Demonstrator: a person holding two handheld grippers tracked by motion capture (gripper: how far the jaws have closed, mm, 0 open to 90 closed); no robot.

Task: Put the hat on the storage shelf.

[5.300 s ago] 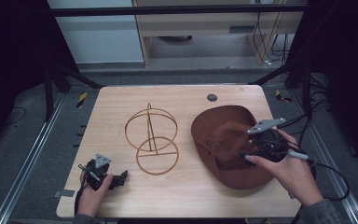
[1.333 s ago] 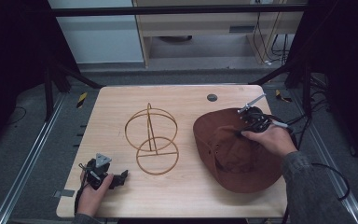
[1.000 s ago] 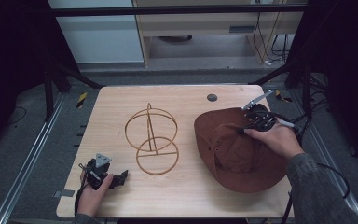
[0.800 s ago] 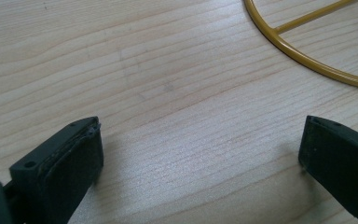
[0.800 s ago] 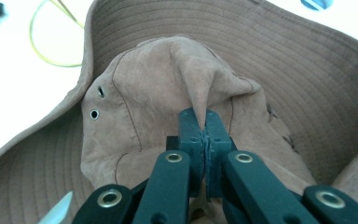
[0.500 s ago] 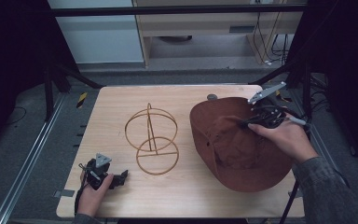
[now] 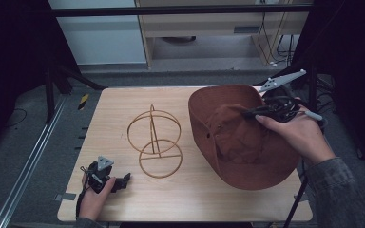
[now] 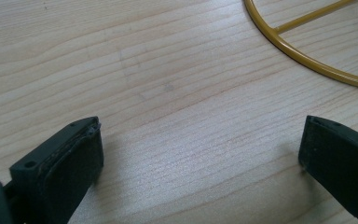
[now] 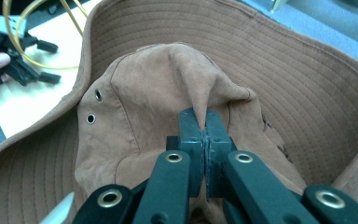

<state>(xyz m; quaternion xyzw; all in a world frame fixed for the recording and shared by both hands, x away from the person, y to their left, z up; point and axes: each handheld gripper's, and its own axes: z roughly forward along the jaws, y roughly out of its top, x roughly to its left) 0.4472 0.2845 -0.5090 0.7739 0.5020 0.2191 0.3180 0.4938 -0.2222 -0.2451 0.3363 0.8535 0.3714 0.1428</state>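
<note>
At the right of the high view we found the brown hat [image 7: 247, 142] on the counter [image 7: 171, 199], its far brim tipped up. The right gripper [image 9: 199, 128] had its fingers pinched tight on a fold of the hat's crown. At the lower left, the left gripper [image 7: 122, 180] rested on the counter with fingers spread wide, just beside the gold wire stand [image 7: 154, 142].

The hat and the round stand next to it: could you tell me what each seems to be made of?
Hat: soft brown cloth with a matte, suede-like nap; it puckers where pinched and shows stitched brim rows. Stand: thin rigid wire, probably metal, with a glossy gold finish.
</note>
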